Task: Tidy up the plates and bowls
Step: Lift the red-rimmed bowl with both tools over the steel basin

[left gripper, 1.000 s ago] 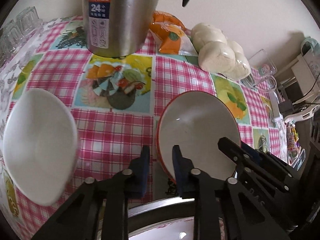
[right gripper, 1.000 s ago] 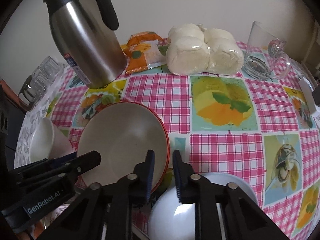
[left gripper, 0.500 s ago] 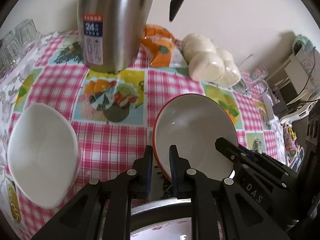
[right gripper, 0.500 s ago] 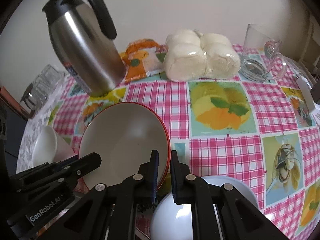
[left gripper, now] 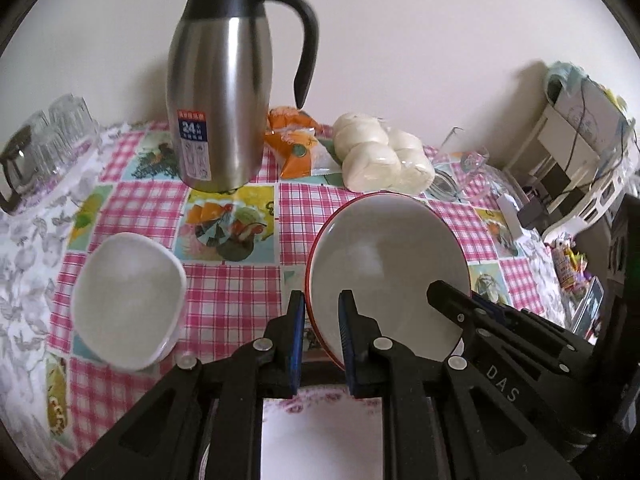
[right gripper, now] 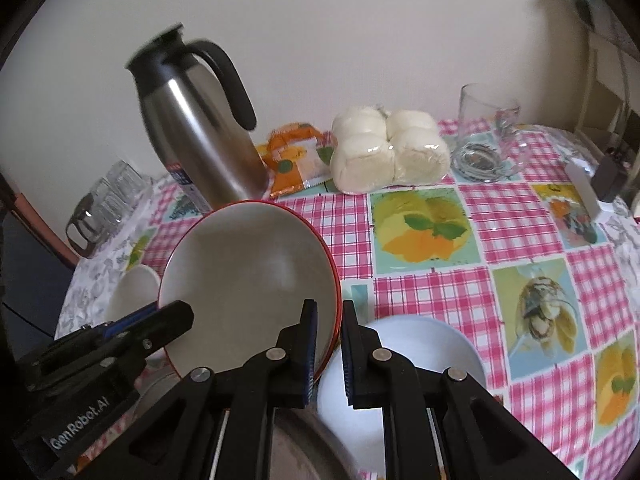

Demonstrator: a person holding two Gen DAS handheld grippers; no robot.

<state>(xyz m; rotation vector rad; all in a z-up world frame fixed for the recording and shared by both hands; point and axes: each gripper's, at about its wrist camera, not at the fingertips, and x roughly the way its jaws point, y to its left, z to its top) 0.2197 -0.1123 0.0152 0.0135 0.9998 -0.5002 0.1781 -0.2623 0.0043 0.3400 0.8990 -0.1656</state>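
Note:
A grey bowl with a red rim (left gripper: pixel 384 264) hangs tilted above the checked tablecloth (left gripper: pixel 224 280), held from two sides. My left gripper (left gripper: pixel 322 312) is shut on its left rim. My right gripper (right gripper: pixel 330 320) is shut on the opposite rim of the same bowl (right gripper: pixel 248 276). Each gripper shows in the other's view, the right one (left gripper: pixel 452 296) and the left one (right gripper: pixel 168 316). A white bowl (left gripper: pixel 128 300) sits on the cloth to the left. A pale blue-white bowl (right gripper: pixel 420 360) lies just under my right gripper. A flower-patterned plate (left gripper: pixel 320 420) lies below my left gripper.
A steel thermos jug (left gripper: pixel 220 112) stands at the back, beside an orange packet (left gripper: pixel 296 144) and wrapped white buns (left gripper: pixel 384 160). A glass mug (right gripper: pixel 484 136) is at the back right, drinking glasses (left gripper: pixel 52 144) at the far left. Boxes and cables (left gripper: pixel 576 152) crowd the right side.
Both grippers closed onto the red-rimmed bowl's rim, then rose with it. The bowl now hangs tilted off the cloth and the whole thermos has come into the left wrist view.

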